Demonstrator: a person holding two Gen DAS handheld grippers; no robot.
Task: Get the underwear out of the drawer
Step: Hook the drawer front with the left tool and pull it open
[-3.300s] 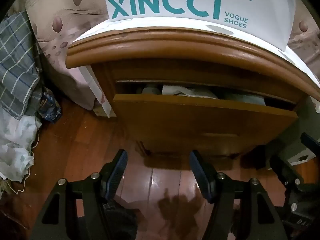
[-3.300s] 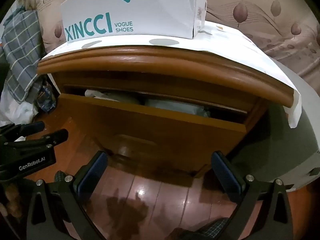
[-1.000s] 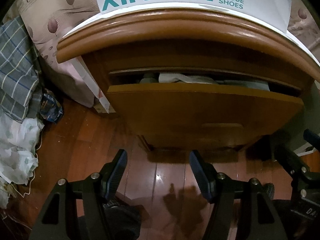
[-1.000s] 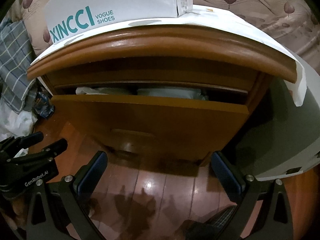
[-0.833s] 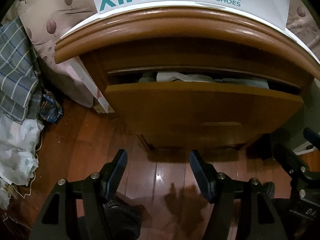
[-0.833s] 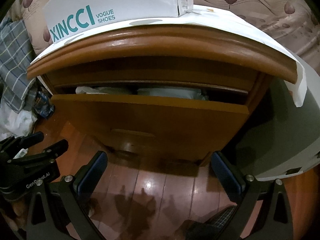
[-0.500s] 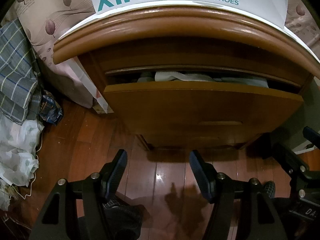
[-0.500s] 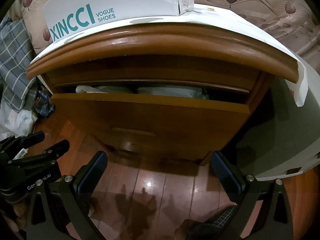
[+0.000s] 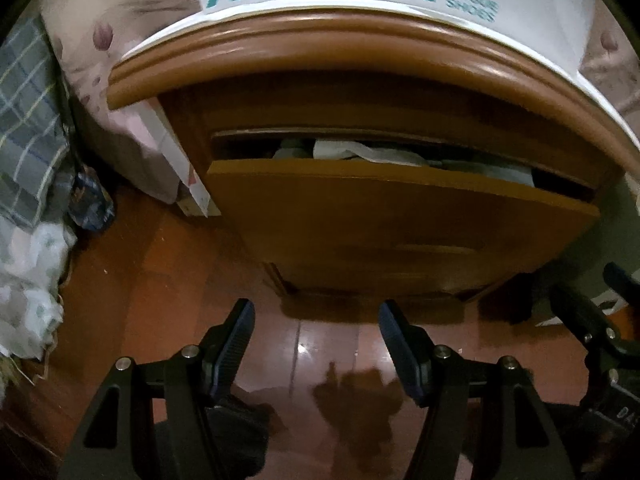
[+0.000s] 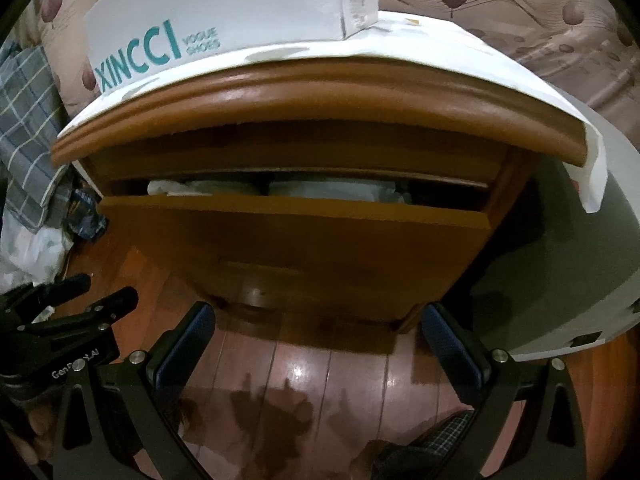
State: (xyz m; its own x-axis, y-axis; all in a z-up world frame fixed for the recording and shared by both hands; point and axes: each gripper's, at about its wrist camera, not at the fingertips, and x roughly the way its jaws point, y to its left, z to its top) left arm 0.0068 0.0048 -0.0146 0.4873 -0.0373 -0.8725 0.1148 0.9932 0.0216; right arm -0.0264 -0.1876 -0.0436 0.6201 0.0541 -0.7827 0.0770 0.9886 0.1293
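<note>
Drawer [image 9: 400, 216] of the wooden nightstand [image 10: 320, 96] stands part-open. Pale folded underwear [image 9: 360, 151] lies in the gap behind the drawer front, its long axis running side to side along that front. Both tools hang low over the floorboards, aimed downward, with the fabric above and ahead of them. Left hand-held gripper [image 9: 314, 340]: jaws spread, empty. Right hand-held gripper [image 10: 318, 344]: spread wider, empty. Neither looks clearly nearer; the gap is narrow, so the drawer likely needs pulling out first.

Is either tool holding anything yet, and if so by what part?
Nothing is held. The left tool and right tool both stand open over bare floor, short of the drawer.
</note>
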